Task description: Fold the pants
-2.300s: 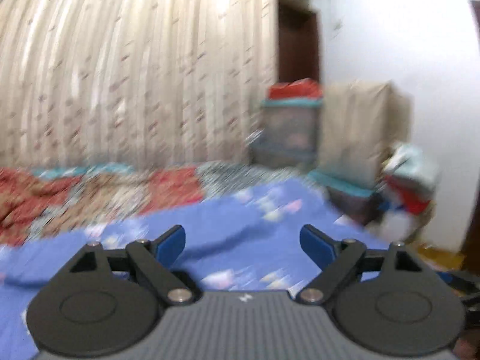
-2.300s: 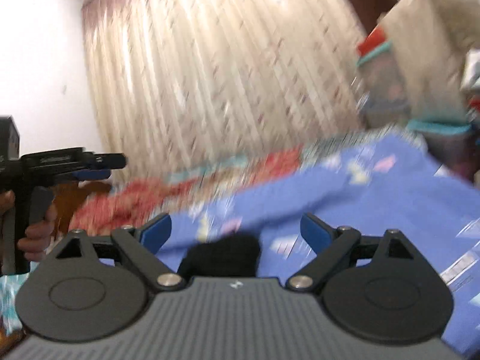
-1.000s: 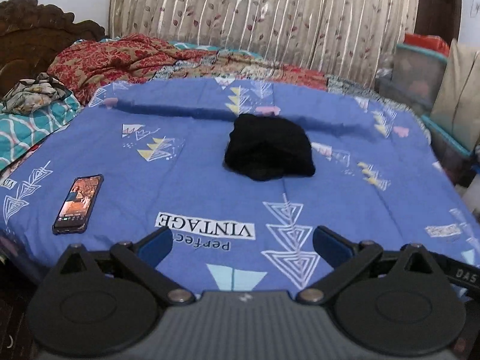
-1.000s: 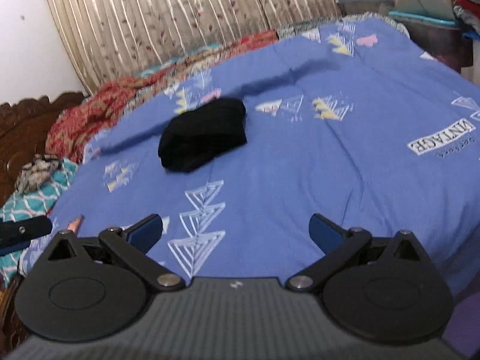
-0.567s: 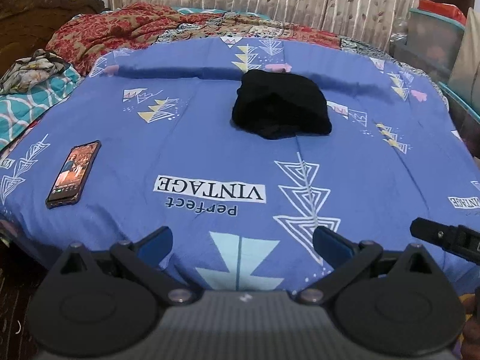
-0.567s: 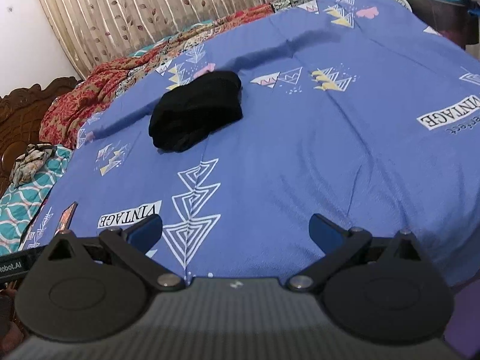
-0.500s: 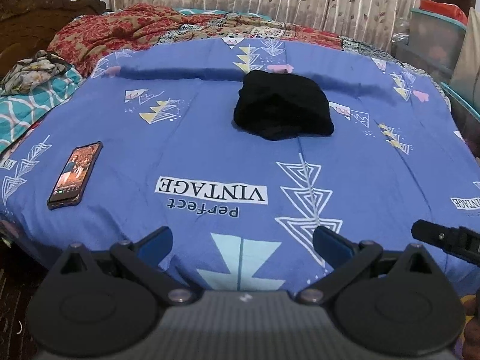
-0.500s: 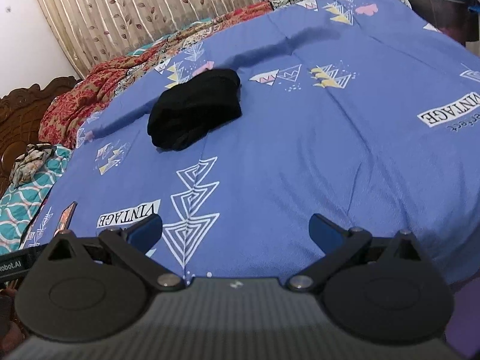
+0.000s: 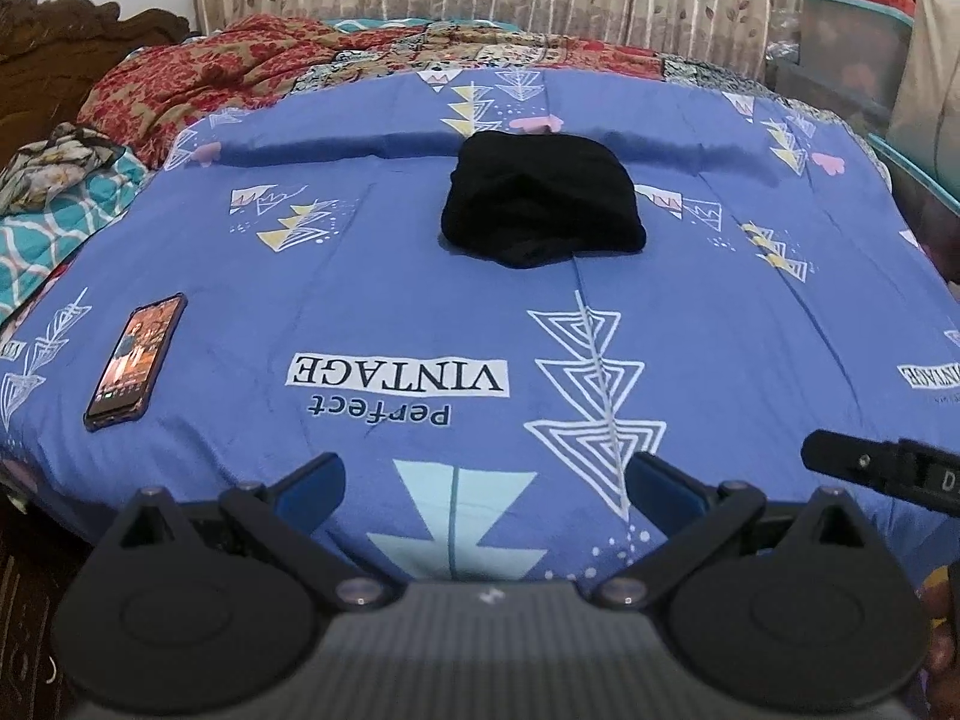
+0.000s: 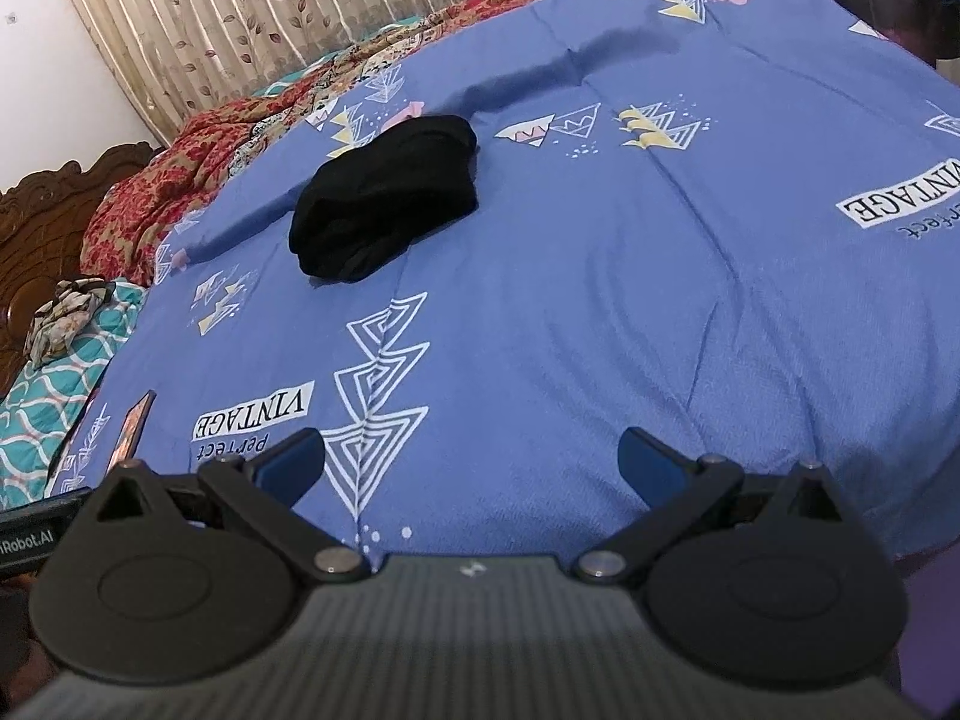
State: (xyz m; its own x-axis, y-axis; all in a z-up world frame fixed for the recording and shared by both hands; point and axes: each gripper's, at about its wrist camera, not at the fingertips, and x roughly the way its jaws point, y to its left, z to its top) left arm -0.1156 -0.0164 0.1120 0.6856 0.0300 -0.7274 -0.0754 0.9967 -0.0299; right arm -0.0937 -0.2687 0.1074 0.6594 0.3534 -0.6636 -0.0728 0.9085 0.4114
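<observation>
Left wrist view: the left gripper (image 9: 483, 483) hangs over the bed's near edge, its fingers (image 9: 309, 480) wide apart and holding nothing. The black pants (image 9: 540, 210) lie bundled on the blue bedspread (image 9: 720, 324) toward the far edge; a phone (image 9: 135, 354) rests near the left edge.

Right wrist view: the right gripper (image 10: 471, 459) also has its fingers (image 10: 645, 456) spread apart and empty, at the near edge. The pants (image 10: 384, 198) lie well apart from it.
</observation>
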